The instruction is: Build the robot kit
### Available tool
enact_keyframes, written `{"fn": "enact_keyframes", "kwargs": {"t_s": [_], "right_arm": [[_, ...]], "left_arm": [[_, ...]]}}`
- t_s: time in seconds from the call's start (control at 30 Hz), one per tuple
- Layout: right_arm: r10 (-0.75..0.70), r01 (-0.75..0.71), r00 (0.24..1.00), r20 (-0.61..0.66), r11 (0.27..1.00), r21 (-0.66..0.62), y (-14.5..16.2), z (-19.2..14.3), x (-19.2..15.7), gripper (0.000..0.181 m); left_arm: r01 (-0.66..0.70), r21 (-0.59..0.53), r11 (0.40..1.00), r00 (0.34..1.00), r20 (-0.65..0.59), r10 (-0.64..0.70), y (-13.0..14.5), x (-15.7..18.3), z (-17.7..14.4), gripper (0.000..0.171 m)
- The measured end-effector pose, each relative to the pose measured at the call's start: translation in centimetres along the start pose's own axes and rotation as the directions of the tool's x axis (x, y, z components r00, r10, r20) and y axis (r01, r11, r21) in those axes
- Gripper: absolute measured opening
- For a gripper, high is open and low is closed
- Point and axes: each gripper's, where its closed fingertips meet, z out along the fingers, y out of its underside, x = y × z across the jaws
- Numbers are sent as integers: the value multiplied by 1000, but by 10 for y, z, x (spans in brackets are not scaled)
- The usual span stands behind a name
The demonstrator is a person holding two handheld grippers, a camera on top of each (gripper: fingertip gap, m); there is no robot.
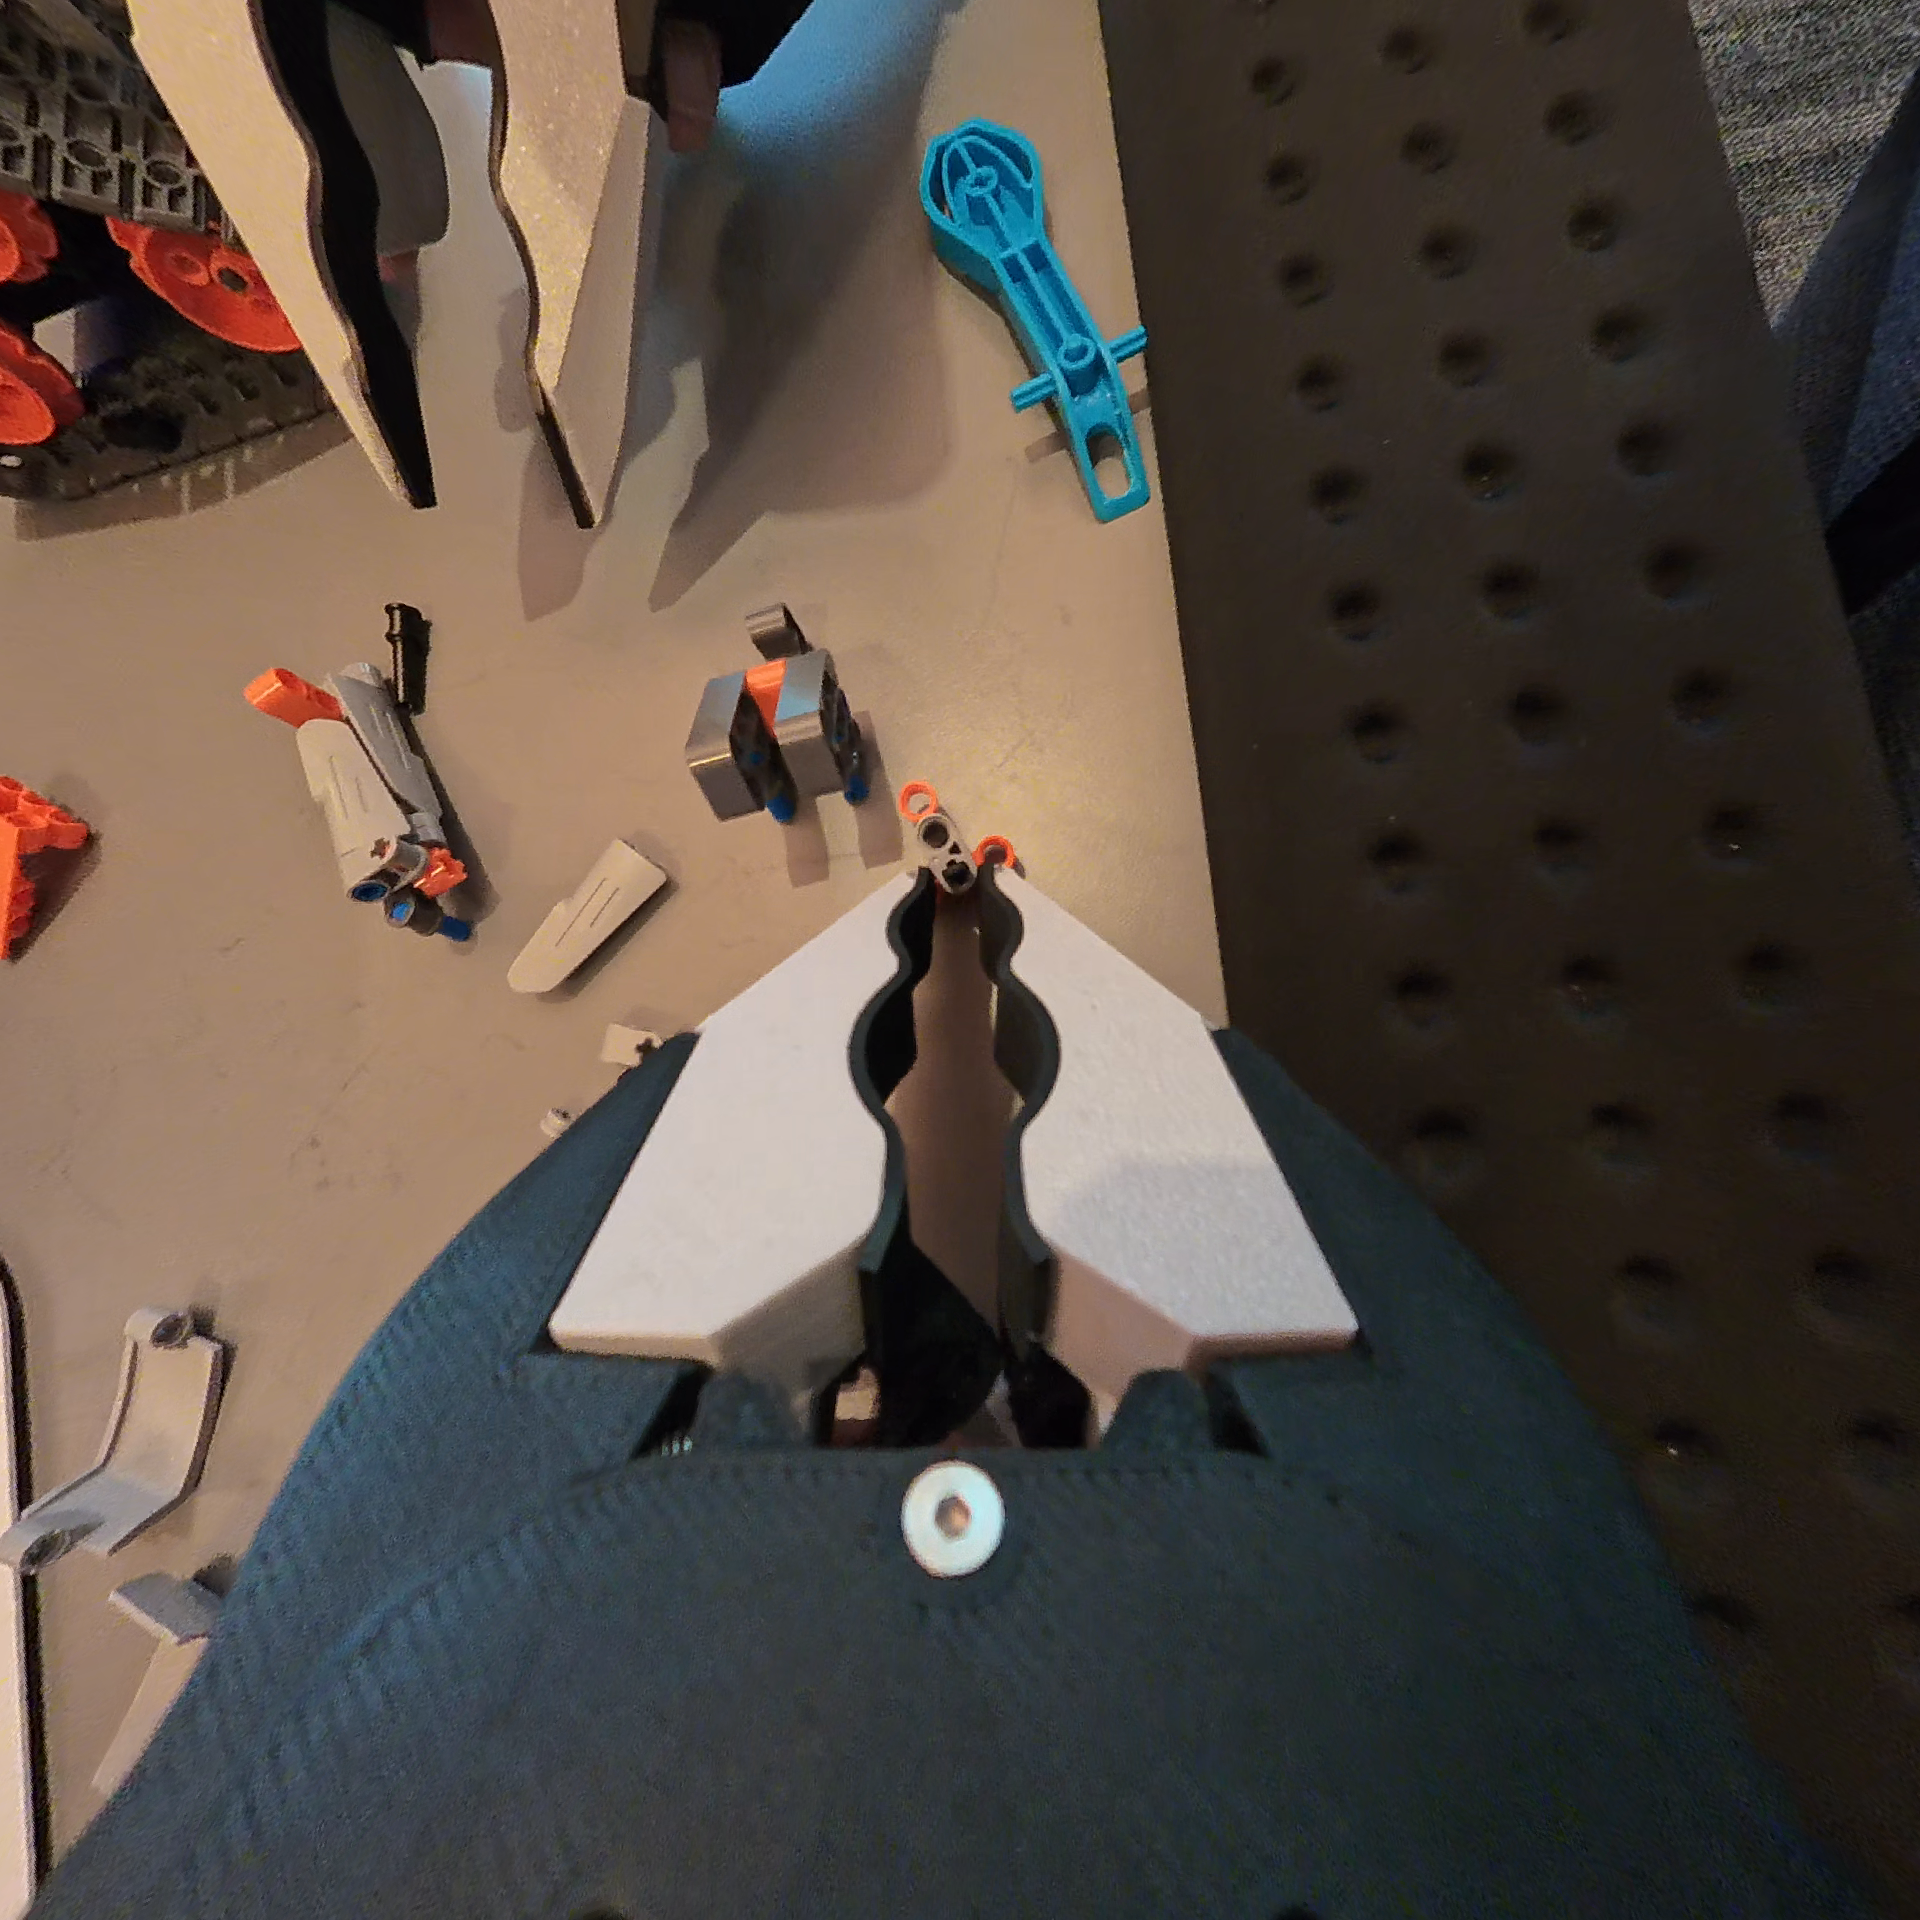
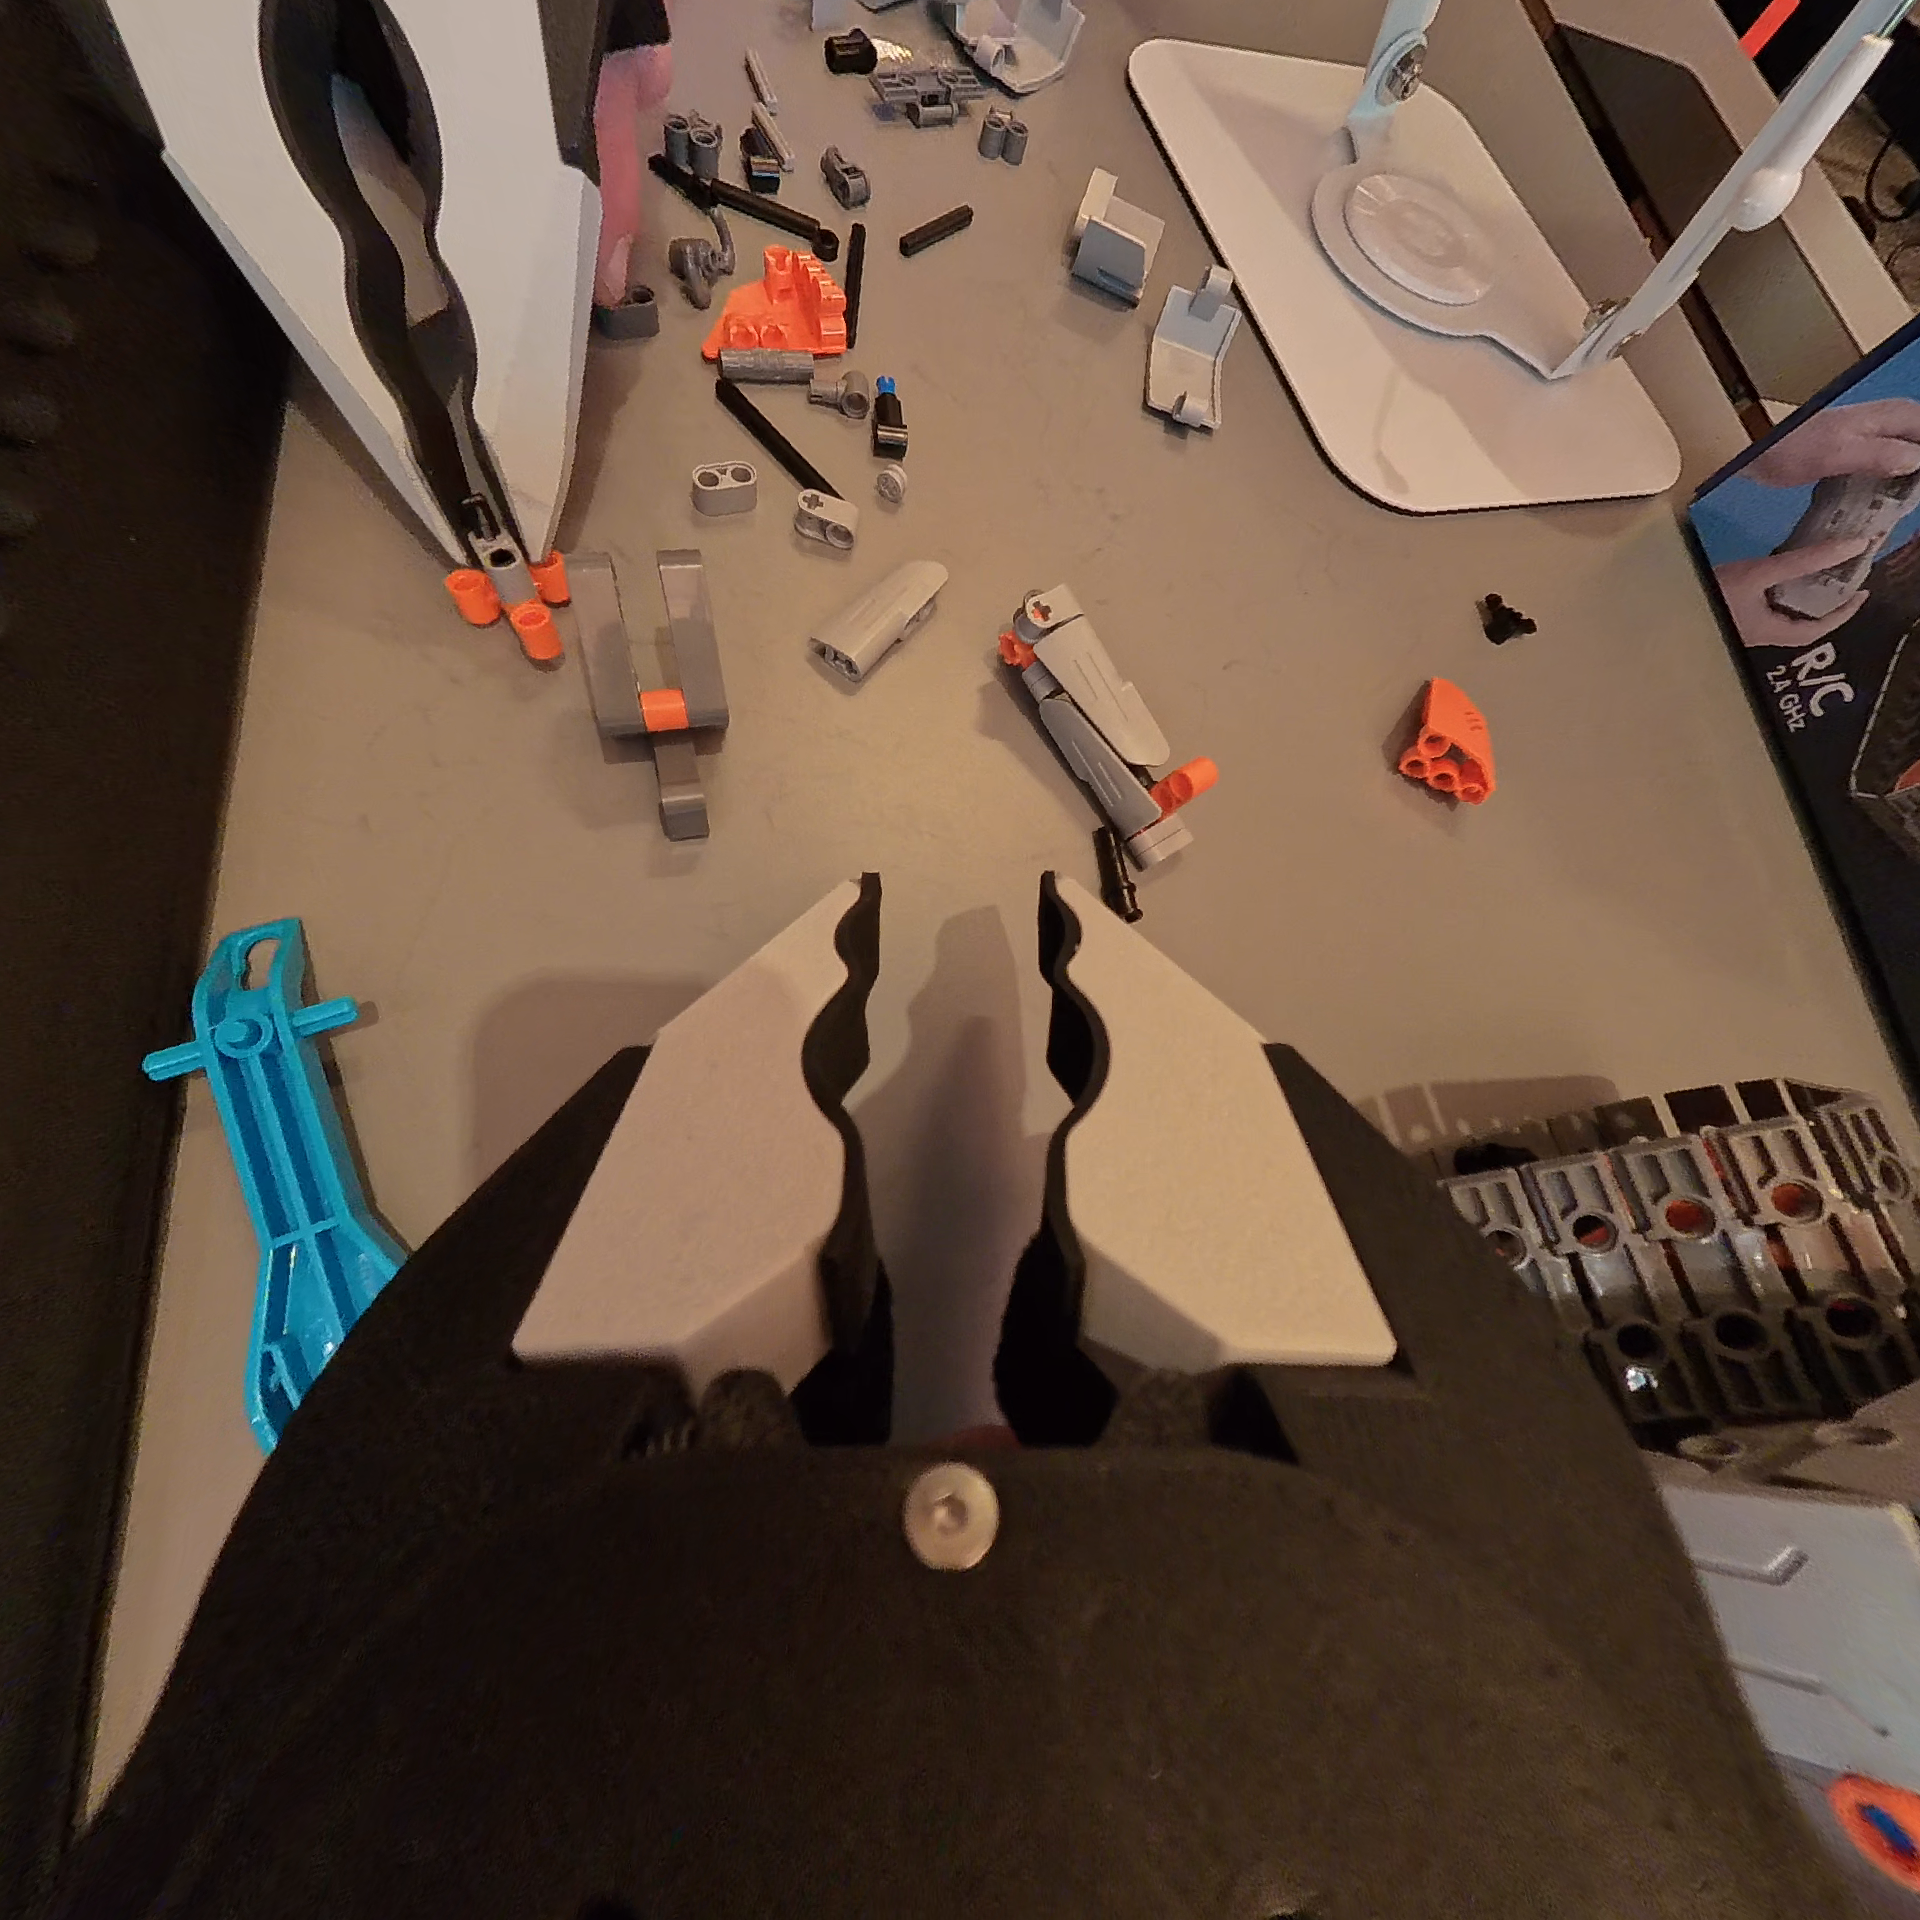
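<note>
My left gripper (image 1: pixel 954 885) is shut on a small grey connector with orange pins (image 1: pixel 951 854), with its tips down at the grey table (image 1: pixel 260 1091) near the table's edge. The right wrist view shows that gripper (image 2: pixel 499 535) gripping the same connector (image 2: pixel 511 594). A grey U-shaped assembly with an orange clip (image 1: pixel 774 743) lies just beside it, as the right wrist view also shows (image 2: pixel 655 655). My right gripper (image 2: pixel 961 883) is open and empty above bare table, with a black pin (image 2: pixel 1117 883) by its right fingertip. It also shows in the left wrist view (image 1: pixel 499 509).
A blue lever tool (image 1: pixel 1039 301) (image 2: pixel 270 1143) lies by the table edge beside a black perforated panel (image 1: pixel 1507 727). A grey-white-orange assembly (image 2: pixel 1101 727), a white panel piece (image 2: pixel 878 618), several loose parts, a tracked model (image 2: pixel 1714 1247), a white stand base (image 2: pixel 1455 436) and a box (image 2: pixel 1849 623) are around. The tips of one gripper are about 12 centimeters away from the tips of the other.
</note>
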Motion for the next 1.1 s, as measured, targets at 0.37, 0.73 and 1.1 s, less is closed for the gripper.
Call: {"fn": "enact_keyframes", "kwargs": {"t_s": [0.37, 0.73, 1.1], "right_arm": [[-2, 2, 1000, 2, 1000, -1, 0, 0, -1, 28], [-2, 2, 1000, 0, 1000, -2, 1, 0, 0, 29], [-3, 3, 1000, -9, 1000, 3, 0, -3, 1, 29]], "left_arm": [[2, -31, 1000, 1000, 14, -2, 10, -6, -4, 10], [11, -45, 999, 999, 45, -9, 14, -13, -9, 18], [19, -35, 999, 998, 56, -17, 14, -16, -14, 19]]}}
